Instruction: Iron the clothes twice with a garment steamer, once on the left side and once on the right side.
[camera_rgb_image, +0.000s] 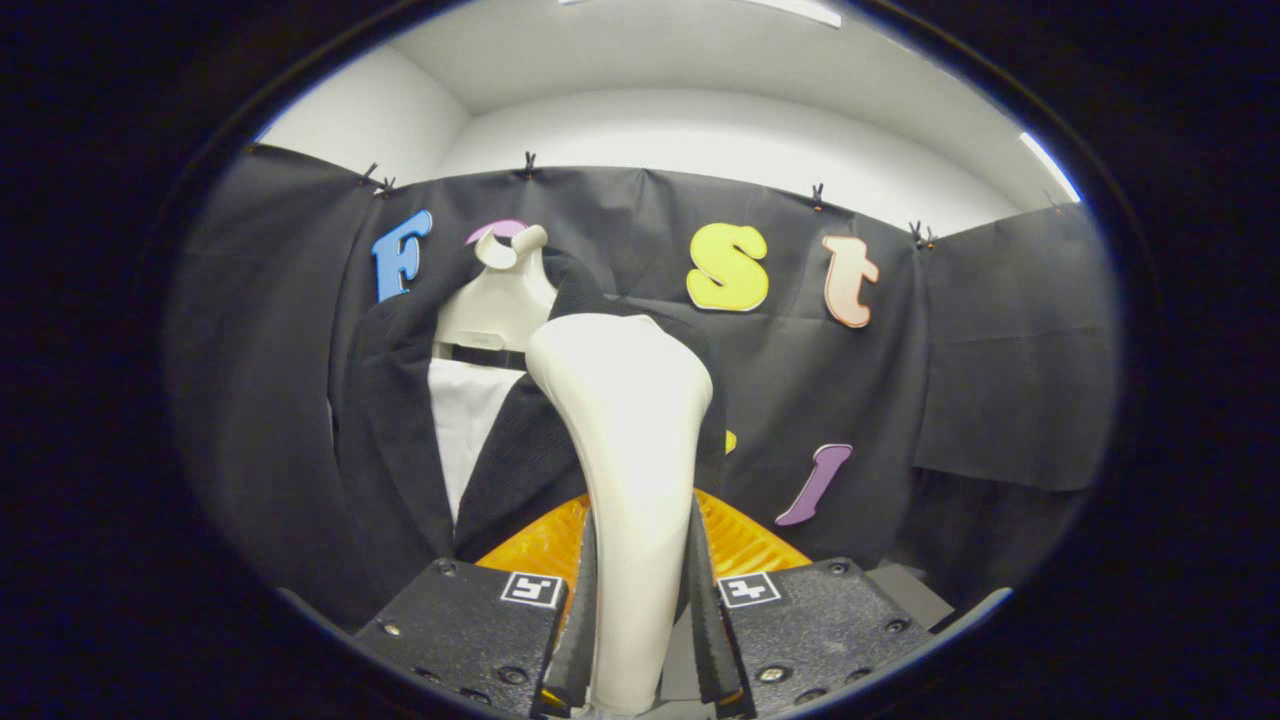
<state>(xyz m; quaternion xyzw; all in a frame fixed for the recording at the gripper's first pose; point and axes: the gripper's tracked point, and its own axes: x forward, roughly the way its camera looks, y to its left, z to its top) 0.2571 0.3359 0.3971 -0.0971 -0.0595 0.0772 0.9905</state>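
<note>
One garment steamer (625, 450), upright, head toward one dark jacket (400, 440); gripper (640, 620) fingers clamped on its handle.

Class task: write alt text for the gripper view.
The gripper has its jaws shut on a white garment steamer, held upright. Just beyond it, a dark jacket over a white shirt hangs on a mannequin.

The garment steamer (625, 440), pinched between both fingers of the gripper (640, 620), hides the jacket's (395, 420) right side, part of the mannequin's (495, 300) chest and most of the orange object (745, 540) behind.
</note>
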